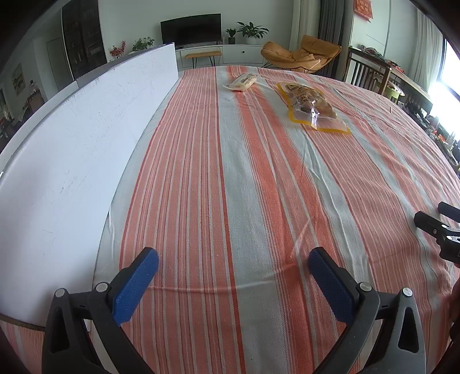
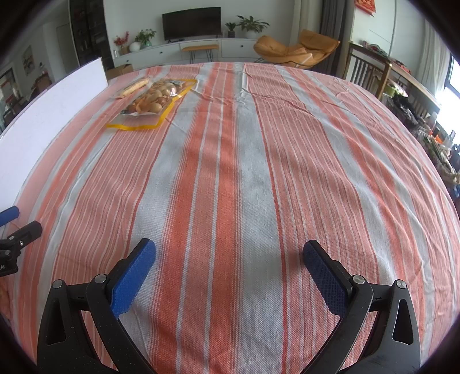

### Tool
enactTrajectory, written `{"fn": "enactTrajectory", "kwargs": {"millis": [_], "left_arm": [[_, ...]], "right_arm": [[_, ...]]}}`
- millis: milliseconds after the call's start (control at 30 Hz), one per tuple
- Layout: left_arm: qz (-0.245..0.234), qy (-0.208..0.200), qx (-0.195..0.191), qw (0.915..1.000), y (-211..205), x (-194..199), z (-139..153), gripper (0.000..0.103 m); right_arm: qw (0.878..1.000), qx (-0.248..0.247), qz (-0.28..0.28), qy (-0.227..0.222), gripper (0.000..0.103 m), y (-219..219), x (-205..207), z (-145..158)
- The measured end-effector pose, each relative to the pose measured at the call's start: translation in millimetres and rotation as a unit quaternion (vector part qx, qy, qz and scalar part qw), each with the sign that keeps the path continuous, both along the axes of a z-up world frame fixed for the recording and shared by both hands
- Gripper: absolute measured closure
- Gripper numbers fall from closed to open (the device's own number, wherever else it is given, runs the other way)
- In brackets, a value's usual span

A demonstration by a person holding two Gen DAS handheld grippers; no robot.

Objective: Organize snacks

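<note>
Striped desk, two snack packets at its far edge.
Yellow-edged snack bag lies lengthwise toward the far edge, beside a small packet; both hand-held grippers gape, holding nothing.

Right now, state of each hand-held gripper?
Left hand-held gripper: open, holding nothing, over the striped tablecloth.
Right hand-held gripper: open, holding nothing.

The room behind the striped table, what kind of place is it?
Most likely a home living room: a television on a low white cabinet, an orange lounge chair, and potted plants along the far wall.
</note>
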State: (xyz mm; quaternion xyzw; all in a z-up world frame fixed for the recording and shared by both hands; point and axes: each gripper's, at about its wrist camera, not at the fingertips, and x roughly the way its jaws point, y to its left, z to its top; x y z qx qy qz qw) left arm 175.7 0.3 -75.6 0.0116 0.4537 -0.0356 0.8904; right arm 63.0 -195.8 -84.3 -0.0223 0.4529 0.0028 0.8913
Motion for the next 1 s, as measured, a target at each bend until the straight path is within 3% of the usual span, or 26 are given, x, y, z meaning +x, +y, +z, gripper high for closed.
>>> {"fn": "enactTrajectory", "kwargs": {"millis": [300,367,433,500,567,667,733,833,900,933,967,1000], "left_arm": [[0.0,0.0,0.0,1.0,-0.1,0.3,0.3,0.0],[0.0,0.0,0.0,1.0,-0.1,0.2,0.3,0.0],[0.0,0.0,0.0,1.0,-0.1,0.2,0.2,0.0],[0.0,0.0,0.0,1.0,-0.1,0.2,0.4,0.0],[0.0,0.0,0.0,1.0,-0.1,0.2,0.5,0.0],[0.0,0.0,0.0,1.0,-0.1,0.3,-0.2,0.0],[0.0,0.0,0.0,1.0,-0.2,0.5,-1.0,0.0],[0.0,0.0,-0.001,1.0,-0.3,0.7,-1.9,0.0],[0.0,0.0,-0.001,1.0,0.9,-1.6,2.6,0.0],[0.0,0.0,-0.001,1.0,0.3,-0.1,2.4,0.0],[0.0,0.0,-0.001,1.0,0.1,-0.1,2.2,0.0],[0.0,0.0,0.0,1.0,0.0,0.0,1.8,0.0]], "right_arm": [[1.0,-0.001,0.0,0.005,0.0,4.1,-0.1,-7.2],[0.999,0.003,0.004,0.036,0.0,5.2,9.4,-4.6],[0.997,0.051,0.019,0.062,0.002,8.0,34.7,6.2],[0.995,0.089,0.017,0.044,0.002,13.4,61.9,22.5],[0.993,0.117,0.017,0.031,0.001,23.6,96.7,35.0],[0.99,0.129,0.027,0.056,0.001,49.4,163.2,33.4],[0.99,0.121,0.024,0.07,0.001,67.5,200.7,23.9],[0.991,0.105,0.02,0.082,0.0,86.3,225.1,7.2],[0.996,0.047,0.03,0.072,0.001,103.3,228.7,-0.8],[0.996,0.014,0.042,0.072,0.005,110.5,226.6,-3.5],[0.996,-0.006,0.052,0.067,0.017,114.8,222.6,-4.5],[0.997,-0.001,0.066,0.05,0.025,114.7,214.8,-2.2]]}}
